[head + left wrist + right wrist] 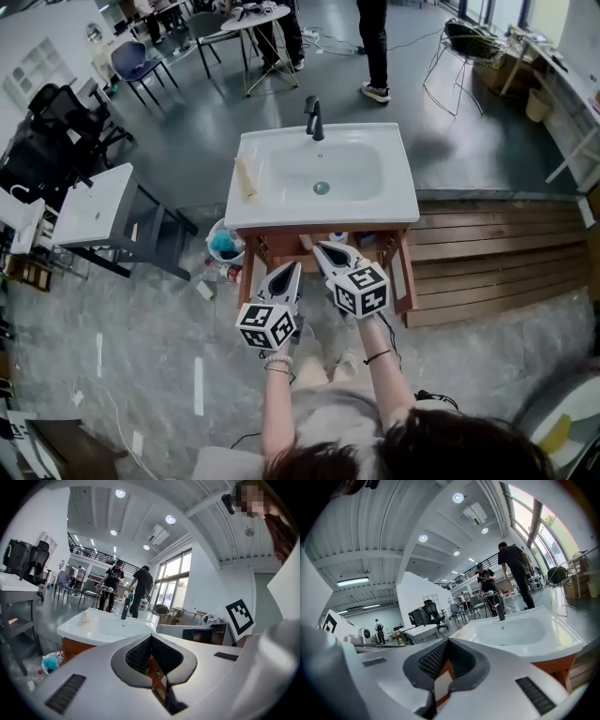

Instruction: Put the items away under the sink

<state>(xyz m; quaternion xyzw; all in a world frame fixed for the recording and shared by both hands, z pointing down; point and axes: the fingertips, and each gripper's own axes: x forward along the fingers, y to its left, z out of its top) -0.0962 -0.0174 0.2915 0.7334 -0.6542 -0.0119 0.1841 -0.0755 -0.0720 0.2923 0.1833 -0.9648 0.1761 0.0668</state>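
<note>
White ceramic sink (pixel 281 208) on its brown wooden cabinet (pixel 281 234) stands before you. You hold both forearms forward, side by side. Your left tool (pixel 291 269) and right tool (pixel 326 249) are pinched together on nothing, pointing at the cabinet's front. A tan stick-like item (pixel 246 176) lies on the sink's left rim.

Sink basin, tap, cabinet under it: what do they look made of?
Sink basin: smooth glossy white, likely ceramic or cast resin. Tap: matte black, probably coated metal. Cabinet: reddish-brown panels, wood or veneer by colour; grain too small to tell.
</note>
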